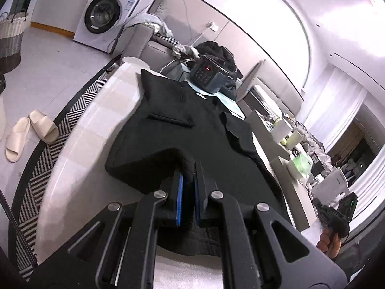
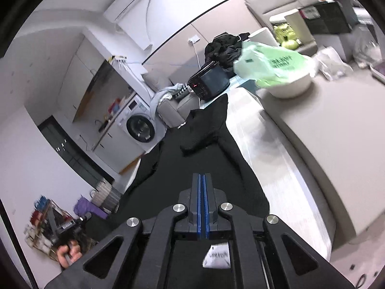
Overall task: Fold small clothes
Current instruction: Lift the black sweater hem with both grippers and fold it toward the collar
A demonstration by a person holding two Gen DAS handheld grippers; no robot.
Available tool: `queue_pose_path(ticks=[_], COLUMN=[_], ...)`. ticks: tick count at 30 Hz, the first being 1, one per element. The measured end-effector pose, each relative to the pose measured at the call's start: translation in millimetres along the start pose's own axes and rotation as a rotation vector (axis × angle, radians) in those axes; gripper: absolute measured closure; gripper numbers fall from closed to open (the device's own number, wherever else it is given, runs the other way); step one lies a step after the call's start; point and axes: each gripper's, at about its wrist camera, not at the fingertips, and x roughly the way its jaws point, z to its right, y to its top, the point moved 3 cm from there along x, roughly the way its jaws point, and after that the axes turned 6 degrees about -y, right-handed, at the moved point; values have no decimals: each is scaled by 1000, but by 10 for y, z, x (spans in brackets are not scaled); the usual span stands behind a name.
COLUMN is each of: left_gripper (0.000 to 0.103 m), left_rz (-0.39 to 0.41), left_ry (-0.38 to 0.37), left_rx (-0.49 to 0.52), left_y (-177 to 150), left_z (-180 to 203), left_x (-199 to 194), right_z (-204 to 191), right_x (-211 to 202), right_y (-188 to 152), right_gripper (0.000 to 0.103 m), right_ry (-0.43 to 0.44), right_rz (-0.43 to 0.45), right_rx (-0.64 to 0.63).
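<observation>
Left claw (image 1: 189, 168) clamped on black garment (image 1: 182, 120) hem, right claw (image 2: 201, 180) likewise, both angled downward

Black knit garment (image 1: 182, 130), spread flat along the pale table (image 1: 96, 120), near hem lifted, sleeve folded across the chest

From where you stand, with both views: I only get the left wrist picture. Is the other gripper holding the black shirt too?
Observer: Yes. The right gripper is shut on the black garment, pinching its hem.
Operator: Anything under it I can't see?
Observer: A white label hangs below the right gripper.
Operator: What is the green thing on the counter?
Observer: A green plastic bag, printed with dark lettering, draped over a white bowl.
Operator: Anything behind that?
Observer: A black crate stands farther back on the counter.
</observation>
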Motion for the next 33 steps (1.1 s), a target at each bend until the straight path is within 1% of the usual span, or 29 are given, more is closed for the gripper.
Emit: queue_pose_path(ticks=[1,2,3,4,5,7,8,9,11,12,14,17,20,24,25,26,29,31,33], left_gripper=[98,98,98,98,98,98,98,98,98,98,98,98,98,98,98,98,98,98,98], left_rz=[-5,-6,-12,-17,-22,-26,-27,-29,-29,-29,-29,-27,-30,-36,-38,-40,-41,-41,-40], left_ry=[8,12,20,25,29,38,40,42,46,47,53,68,78,88,92,96,101,97,93], left_rx=[-6,-11,-19,-21,-23,-26,-27,-26,-26,-27,-23,-7,7,11,12,13,16,13,11], left_y=[2,-14,-42,-75,-103,-152,-170,-187,-208,-227,-248,-262,-286,-324,-332,-342,-356,-359,-364], left_z=[-32,-70,-112,-135,-159,-197,-207,-214,-222,-225,-220,-175,-156,-156,-153,-155,-159,-158,-160], left_x=[4,-10,-17,-34,-45,-62,-57,-63,-66,-79,-82,-82,-88,-81,-76,-80,-89,-87,-93], right_z=[-47,-83,-83,-51,-14,115,204,256,373,411,477,516,585,667,669,644,527,464,372], right_x=[46,91,113,129,117,89,66,57,33,31,13,-5,-77,-106,-100,-89,-97,-128,-149], right_y=[1,-21,-55,-113,-159,-279,-372,-424,-549,-600,-664,-730,-779,-834,-838,-845,-865,-831,-731], right_gripper=[99,96,93,88,81,68,68,68,68,68,68,68,63,63,66,80,93,94,94], right_ry=[-40,-90,-119,-138,-148,-183,-195,-199,-178,-164,-95,-69,-67,-53,-57,-64,-91,-55,21], right_rz=[-25,-65,-105,-160,-188,-246,-300,-328,-395,-415,-449,-496,-504,-504,-501,-493,-487,-463,-407], right_rx=[-46,-96,-124,-137,-135,-127,-122,-117,-101,-88,-45,-40,-32,-7,-10,-25,-101,-113,-85])
